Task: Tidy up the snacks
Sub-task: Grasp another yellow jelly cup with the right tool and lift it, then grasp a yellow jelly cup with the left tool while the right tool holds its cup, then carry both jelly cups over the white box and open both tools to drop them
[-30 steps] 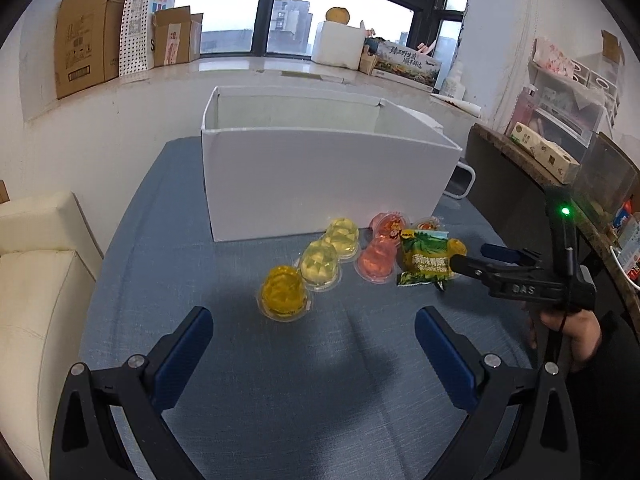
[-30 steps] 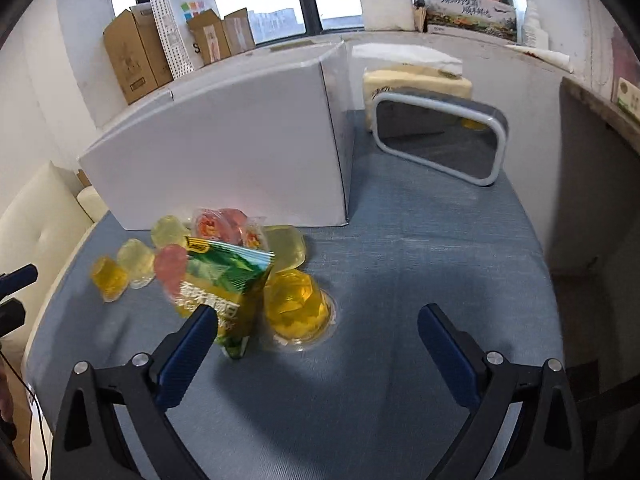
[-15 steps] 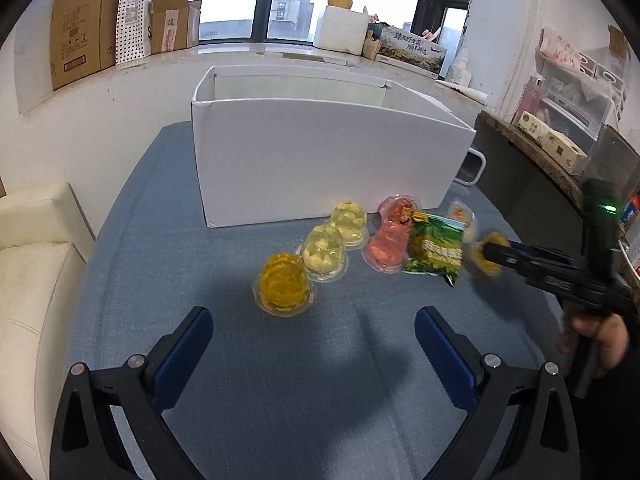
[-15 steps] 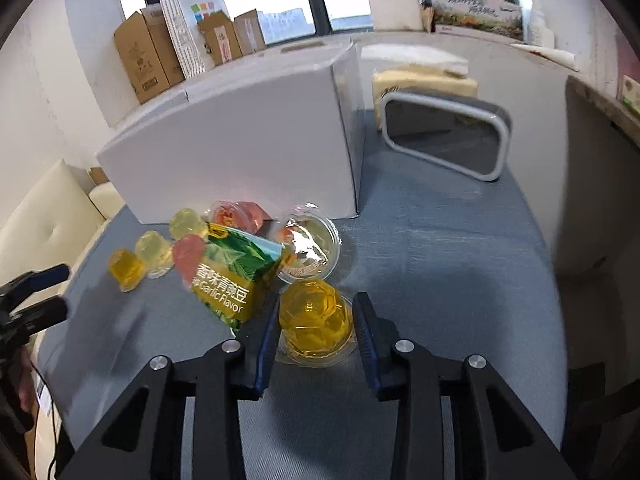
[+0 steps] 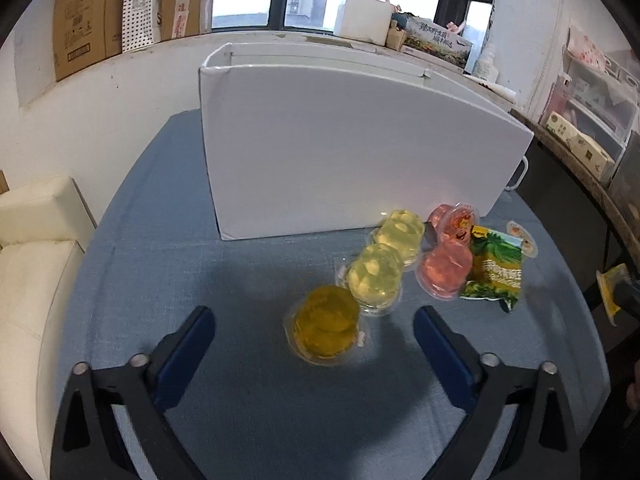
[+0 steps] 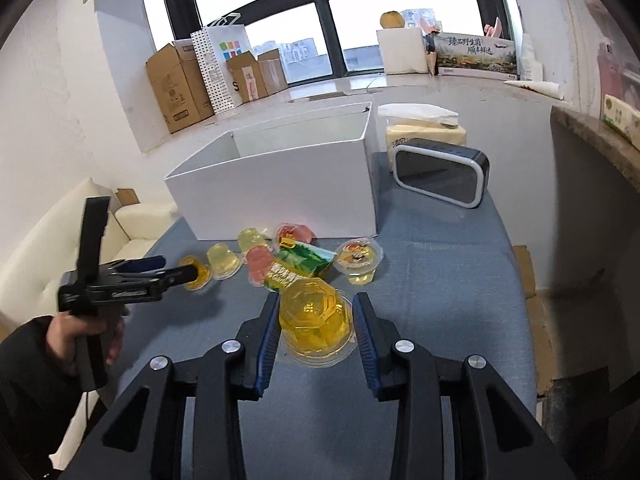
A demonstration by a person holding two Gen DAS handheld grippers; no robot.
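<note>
Right gripper [image 6: 316, 322]: jaws clamped on a faceted, clear yellow jelly cup [image 6: 315, 316], held above the blue bench [image 6: 440, 272]. Left gripper [image 5: 314, 334]: jaws apart and just closing, either side of an amber jelly cup [image 5: 325, 326] sitting on the bench, not pressing it.

A dark-framed window [image 6: 332, 36] fills the upper centre, admitting flat daylight over a pale sill [image 6: 360, 84]. Cardboard boxes [image 6: 180, 80] stand upper left against white wall [image 6: 60, 92]. A cream sofa [image 5: 32, 256], possibly leather, sits lower left.
</note>
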